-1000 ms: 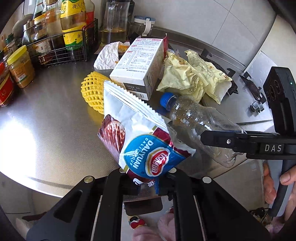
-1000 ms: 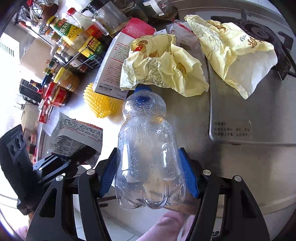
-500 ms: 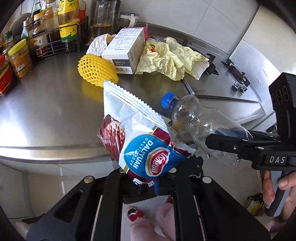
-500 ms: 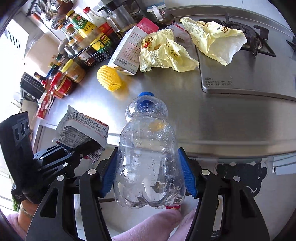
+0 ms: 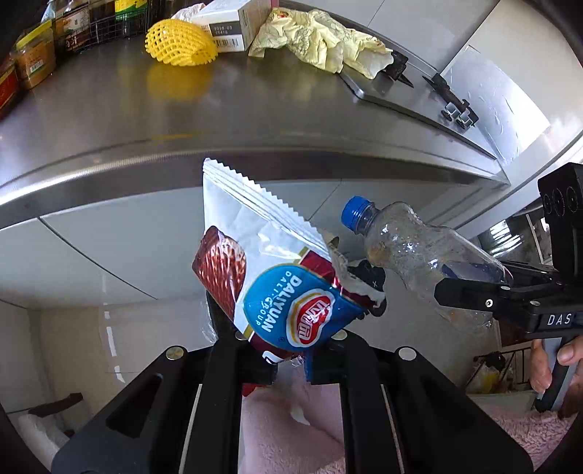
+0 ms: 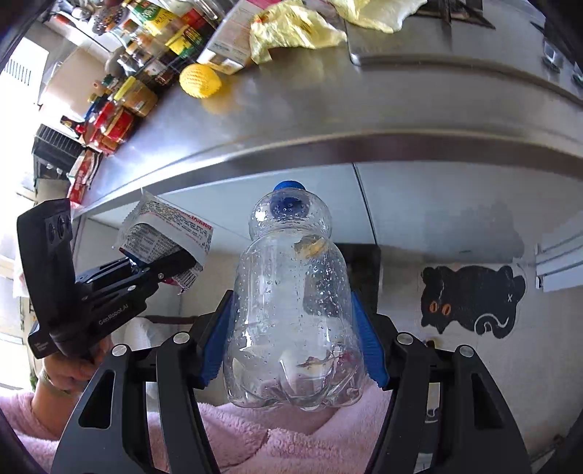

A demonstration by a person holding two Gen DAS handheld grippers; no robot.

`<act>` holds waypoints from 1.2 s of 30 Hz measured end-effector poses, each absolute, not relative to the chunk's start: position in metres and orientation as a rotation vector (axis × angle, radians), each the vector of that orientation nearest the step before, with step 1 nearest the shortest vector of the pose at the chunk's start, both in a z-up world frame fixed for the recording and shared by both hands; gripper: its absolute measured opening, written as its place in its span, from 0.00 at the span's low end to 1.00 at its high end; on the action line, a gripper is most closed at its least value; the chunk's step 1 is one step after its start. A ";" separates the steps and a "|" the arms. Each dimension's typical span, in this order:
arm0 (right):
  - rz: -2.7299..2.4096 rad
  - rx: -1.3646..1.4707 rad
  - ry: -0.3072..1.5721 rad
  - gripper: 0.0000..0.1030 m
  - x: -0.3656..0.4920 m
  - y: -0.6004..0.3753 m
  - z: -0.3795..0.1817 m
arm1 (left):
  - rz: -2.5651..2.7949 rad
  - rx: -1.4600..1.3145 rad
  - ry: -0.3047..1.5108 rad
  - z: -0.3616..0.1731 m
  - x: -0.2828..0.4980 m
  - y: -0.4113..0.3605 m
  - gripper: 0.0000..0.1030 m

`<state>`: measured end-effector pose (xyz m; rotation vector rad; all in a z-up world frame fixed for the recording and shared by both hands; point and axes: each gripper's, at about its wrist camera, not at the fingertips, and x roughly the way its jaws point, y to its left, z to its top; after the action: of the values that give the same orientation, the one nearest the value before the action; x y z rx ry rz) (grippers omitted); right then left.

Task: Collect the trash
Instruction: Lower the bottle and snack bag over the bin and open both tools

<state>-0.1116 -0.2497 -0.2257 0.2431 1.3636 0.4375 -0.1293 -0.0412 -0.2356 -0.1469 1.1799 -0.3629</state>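
My left gripper (image 5: pixel 289 359) is shut on the bottom edge of an empty white, red and blue snack wrapper (image 5: pixel 269 277), which sticks up in front of the cabinet doors. My right gripper (image 6: pixel 289 350) is shut on a clear empty plastic bottle (image 6: pixel 291 302) with a blue cap, its blue pads pressed on both sides. Each gripper shows in the other's view: the bottle (image 5: pixel 419 251) at the right, the wrapper (image 6: pixel 164 233) at the left. Both are below the steel counter's front edge (image 5: pixel 255 160).
On the counter (image 6: pixel 328 102) lie a yellow foam fruit net (image 5: pixel 178 43), a white carton (image 5: pixel 226 22), crumpled yellow paper bags (image 5: pixel 320 40) and a rack of sauce bottles (image 6: pixel 153 47). A black cat sticker (image 6: pixel 470 299) marks the cabinet. A pink fleece garment (image 6: pixel 255 437) fills the foreground.
Both grippers have pulled back off the counter and sunk below its edge, carrying the wrapper and the bottle. The counter's clutter now sits far and high in both views.
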 end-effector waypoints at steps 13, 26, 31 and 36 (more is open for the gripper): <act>0.267 0.342 1.638 0.61 -0.083 -0.238 -0.412 | -0.354 -0.174 1.394 -0.400 -0.113 -0.060 0.08; 0.136 0.410 1.705 0.62 -0.057 -0.224 -0.489 | -0.346 -0.166 1.476 -0.490 -0.087 -0.077 0.09; 0.118 0.442 1.697 0.63 -0.054 -0.222 -0.490 | -0.328 -0.191 1.483 -0.497 -0.092 -0.074 0.17; 0.113 0.491 1.678 0.80 -0.049 -0.222 -0.486 | -0.308 -0.205 1.472 -0.494 -0.087 -0.068 0.38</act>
<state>-0.0486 -0.2218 -0.4862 0.4914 1.6775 0.1134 -0.0874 -0.0681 -0.4940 -0.2050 1.4721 -0.3084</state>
